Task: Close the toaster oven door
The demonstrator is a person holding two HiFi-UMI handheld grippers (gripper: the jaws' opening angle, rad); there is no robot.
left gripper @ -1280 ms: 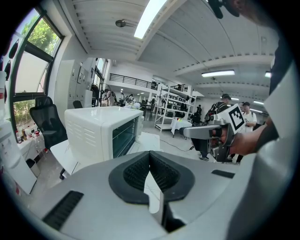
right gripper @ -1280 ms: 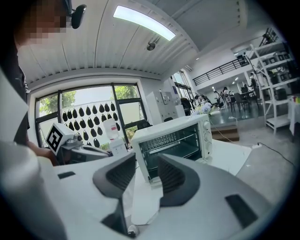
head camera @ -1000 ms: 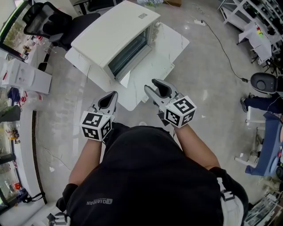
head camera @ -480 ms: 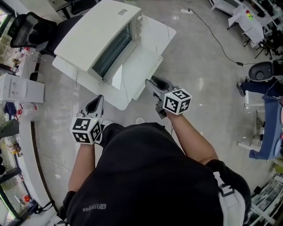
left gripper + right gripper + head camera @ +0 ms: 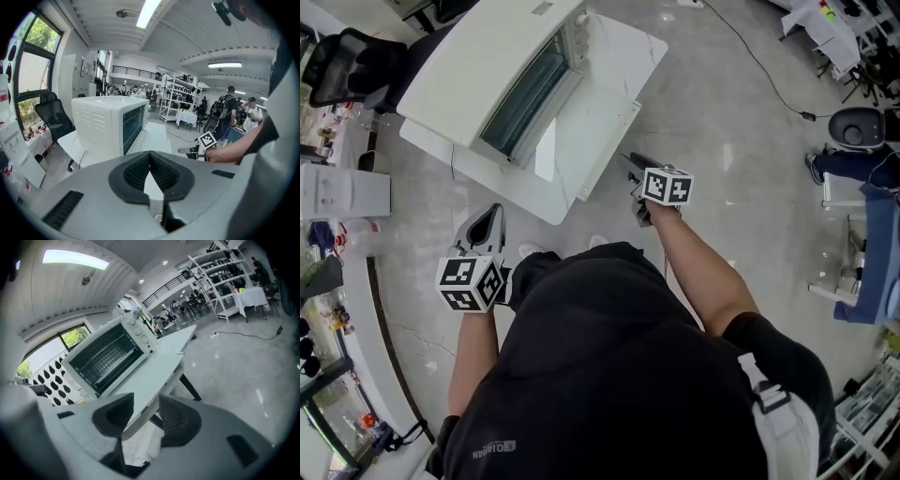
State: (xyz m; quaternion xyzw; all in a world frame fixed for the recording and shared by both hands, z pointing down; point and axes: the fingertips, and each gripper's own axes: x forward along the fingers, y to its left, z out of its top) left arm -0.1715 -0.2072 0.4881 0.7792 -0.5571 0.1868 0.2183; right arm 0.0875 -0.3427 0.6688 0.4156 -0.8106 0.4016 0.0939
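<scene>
A white toaster oven point(image 5: 487, 66) stands on a white table point(image 5: 609, 84) at the upper left of the head view. Its glass door point(image 5: 546, 152) appears to hang open toward the table's front edge. The right gripper view looks into the dark oven cavity point(image 5: 105, 355) with its wire rack. My right gripper point(image 5: 630, 161) is stretched out beside the table's near corner, jaws open and empty point(image 5: 144, 401). My left gripper point(image 5: 492, 211) hangs lower, short of the table, shut on nothing point(image 5: 150, 153); it sees the oven point(image 5: 105, 126) from the side.
A black office chair point(image 5: 356, 66) stands behind the table's left end. A white box point(image 5: 342, 192) sits on a counter at the left. A cable point(image 5: 759, 66) runs across the grey floor at the right, near another chair point(image 5: 862, 127). People stand by distant shelves point(image 5: 229, 105).
My right gripper has reached forward toward the table's near corner. My left gripper has dropped back and to the left, away from the table.
</scene>
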